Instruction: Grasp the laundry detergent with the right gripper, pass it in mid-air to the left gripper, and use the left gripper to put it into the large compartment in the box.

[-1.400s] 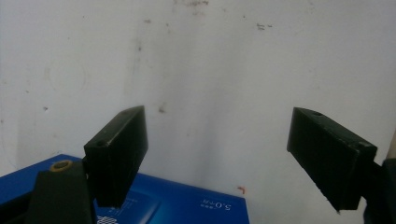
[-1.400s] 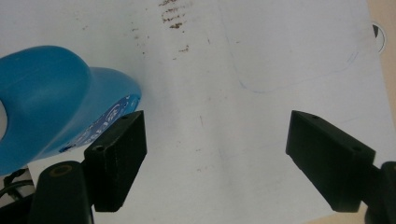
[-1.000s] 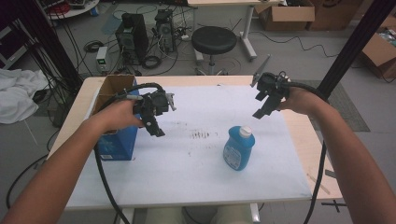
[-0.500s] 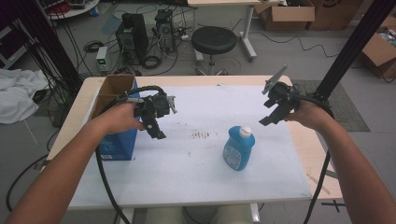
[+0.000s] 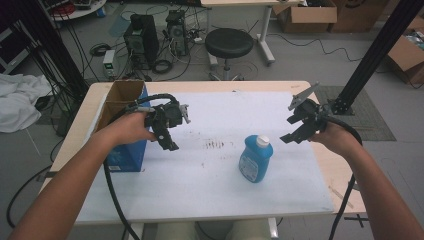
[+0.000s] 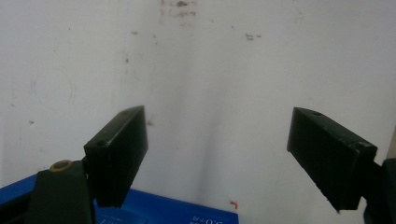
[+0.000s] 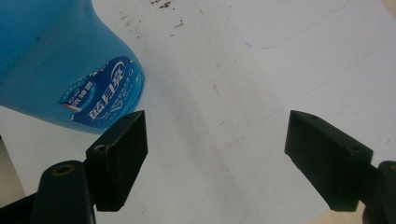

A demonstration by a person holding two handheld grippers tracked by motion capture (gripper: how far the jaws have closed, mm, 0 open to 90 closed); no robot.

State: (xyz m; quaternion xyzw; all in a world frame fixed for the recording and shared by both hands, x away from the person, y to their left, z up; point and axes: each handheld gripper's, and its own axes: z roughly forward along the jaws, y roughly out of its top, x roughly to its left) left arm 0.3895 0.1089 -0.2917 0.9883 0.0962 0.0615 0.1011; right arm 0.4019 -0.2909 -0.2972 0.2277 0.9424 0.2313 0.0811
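— What sits nearest your jaws?

— Just off my right gripper [image 5: 298,126], a blue bottle [image 5: 255,158] stands upright on the counter [image 5: 210,175], white cap on top, a blue and white label with printed characters on its belly. In the right gripper view the bottle [image 7: 60,65] lies beyond my left-hand jaw, not between the two.

— And around it?

— White counter top, speckled with small dark stains. By my left gripper [image 5: 167,131] stands an open blue box [image 5: 122,150]. Farther out: a black stool [image 5: 229,42], computer towers [image 5: 142,37], cardboard boxes on the floor.

— The jaws themselves?

— Both pairs stand wide apart, holding nothing, touching nothing.
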